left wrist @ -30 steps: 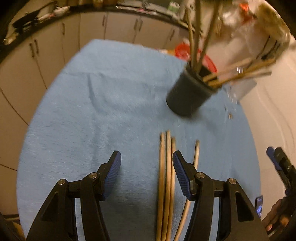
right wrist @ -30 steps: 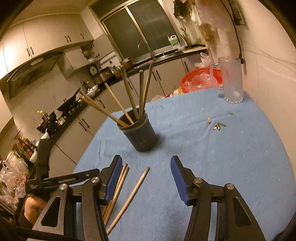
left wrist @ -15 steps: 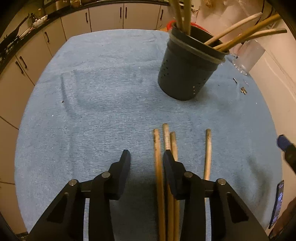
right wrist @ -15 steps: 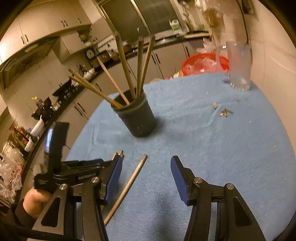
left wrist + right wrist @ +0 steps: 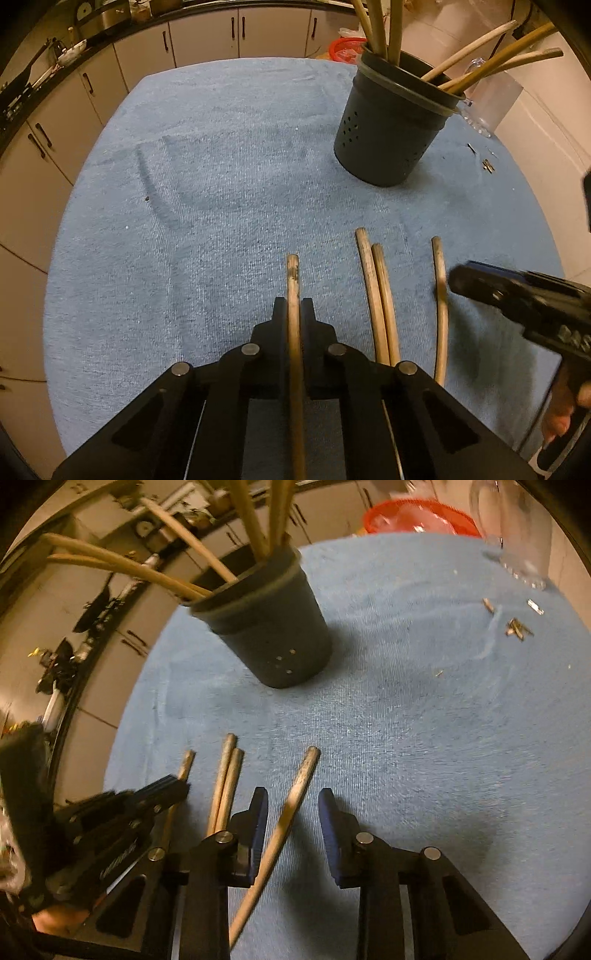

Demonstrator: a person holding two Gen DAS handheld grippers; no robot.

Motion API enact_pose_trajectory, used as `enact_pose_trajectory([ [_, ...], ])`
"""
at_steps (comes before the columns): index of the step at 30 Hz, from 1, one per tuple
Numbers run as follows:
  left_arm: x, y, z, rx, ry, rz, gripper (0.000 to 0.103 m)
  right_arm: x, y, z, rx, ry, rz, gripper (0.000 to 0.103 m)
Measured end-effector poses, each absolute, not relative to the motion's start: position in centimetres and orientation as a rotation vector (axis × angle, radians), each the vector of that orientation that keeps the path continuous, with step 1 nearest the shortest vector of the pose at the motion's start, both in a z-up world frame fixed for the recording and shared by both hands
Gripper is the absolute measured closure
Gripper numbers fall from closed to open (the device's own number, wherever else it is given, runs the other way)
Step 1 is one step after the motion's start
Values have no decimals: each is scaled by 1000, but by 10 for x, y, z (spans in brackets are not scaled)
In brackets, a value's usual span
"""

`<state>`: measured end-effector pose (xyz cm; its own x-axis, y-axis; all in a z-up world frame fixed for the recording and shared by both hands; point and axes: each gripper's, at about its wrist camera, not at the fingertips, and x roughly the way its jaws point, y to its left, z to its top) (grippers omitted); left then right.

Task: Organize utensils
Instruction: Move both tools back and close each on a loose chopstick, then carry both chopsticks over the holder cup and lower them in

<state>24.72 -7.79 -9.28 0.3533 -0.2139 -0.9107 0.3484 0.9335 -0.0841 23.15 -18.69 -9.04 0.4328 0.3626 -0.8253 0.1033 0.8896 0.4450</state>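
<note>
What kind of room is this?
Most likely a home kitchen. Cabinets run under a dark counter crowded with kitchenware, and a dark utensil holder full of wooden chopsticks stands on the blue-covered table.

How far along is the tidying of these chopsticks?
Partway. Several chopsticks already stand in the dark holder. The left tool is shut on one chopstick; the right tool is closing around another, not yet pinching it. Two more lie on the blue cloth.

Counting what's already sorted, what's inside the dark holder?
Six or so wooden chopsticks lean out of the dark holder; its wall hides their lower ends and the bottom.
</note>
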Motion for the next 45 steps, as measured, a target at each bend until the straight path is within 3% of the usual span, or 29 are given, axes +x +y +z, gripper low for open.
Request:
enact_pose_trajectory([
  [2,247,-71,-93,126,1157,-367,97,238,-184,-94,463,1139,150,74],
  [7,254,-68,-92,116,1183,-360,94,244,-168,-92,289,1130,113,90],
  [10,264,-72,-93,105,1188,-370,93,241,-165,-91,214,1135,152,92],
  [24,304,-77,-94,131,1210,-336,92,233,-182,-93,156,1188,159,92],
  [30,309,-87,-92,145,1183,-313,97,242,-179,-92,134,1167,164,94],
  [45,263,-63,0,-45,897,-408,97,177,-196,2,214,824,338,96],
])
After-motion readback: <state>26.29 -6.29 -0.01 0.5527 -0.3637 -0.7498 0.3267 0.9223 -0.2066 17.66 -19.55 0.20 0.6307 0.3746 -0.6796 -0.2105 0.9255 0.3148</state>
